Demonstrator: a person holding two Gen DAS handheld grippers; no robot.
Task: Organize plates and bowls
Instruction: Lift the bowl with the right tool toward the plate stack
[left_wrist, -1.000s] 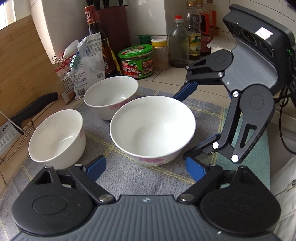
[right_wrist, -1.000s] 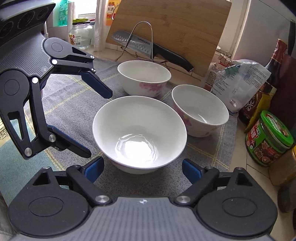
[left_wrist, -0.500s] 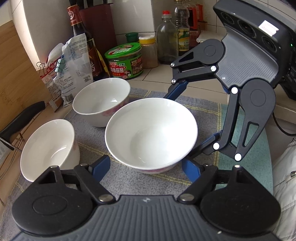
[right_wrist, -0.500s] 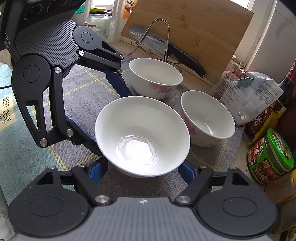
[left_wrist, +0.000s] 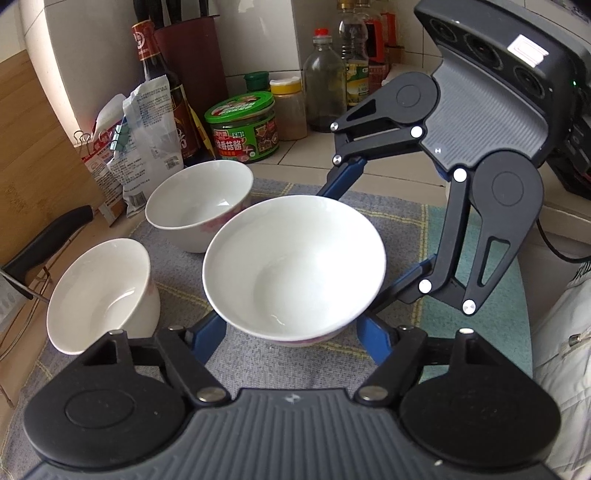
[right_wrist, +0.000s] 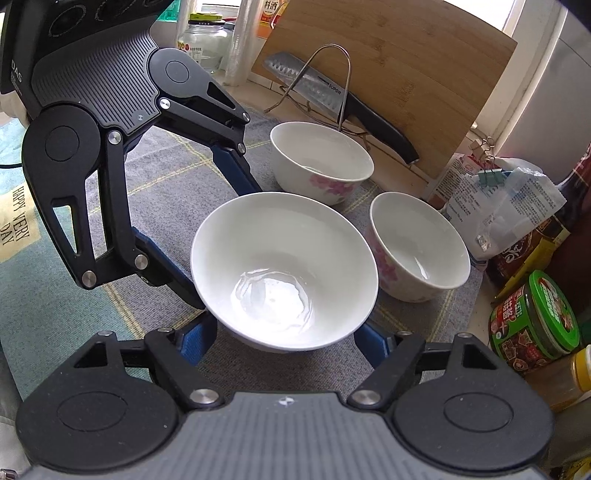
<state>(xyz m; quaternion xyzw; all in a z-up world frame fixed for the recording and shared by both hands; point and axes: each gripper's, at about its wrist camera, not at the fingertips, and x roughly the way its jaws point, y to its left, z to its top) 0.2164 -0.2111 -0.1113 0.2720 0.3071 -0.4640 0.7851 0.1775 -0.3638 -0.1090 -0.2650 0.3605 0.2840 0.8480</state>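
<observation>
Both the left tool (left_wrist: 291, 328) and right tool (right_wrist: 284, 334) are closing on the wide white ceramic bowl (left_wrist: 293, 267) from opposite sides, above the grey checked cloth (left_wrist: 399, 221) on the tabletop. With blue fingers (left_wrist: 210, 332) gripping only its sloping glazed wall, uneven squeeze could likely let it slip or tip onto the two smaller pink-flowered bowls (right_wrist: 321, 162) nearby.

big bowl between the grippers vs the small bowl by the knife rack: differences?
The big bowl is wider and flares shallowly; the small bowl by the rack is narrower and deeper. The big bowl sits between both grippers' fingers; the small bowl stands free. Both are white, empty and upright, with pink flowers.
</observation>
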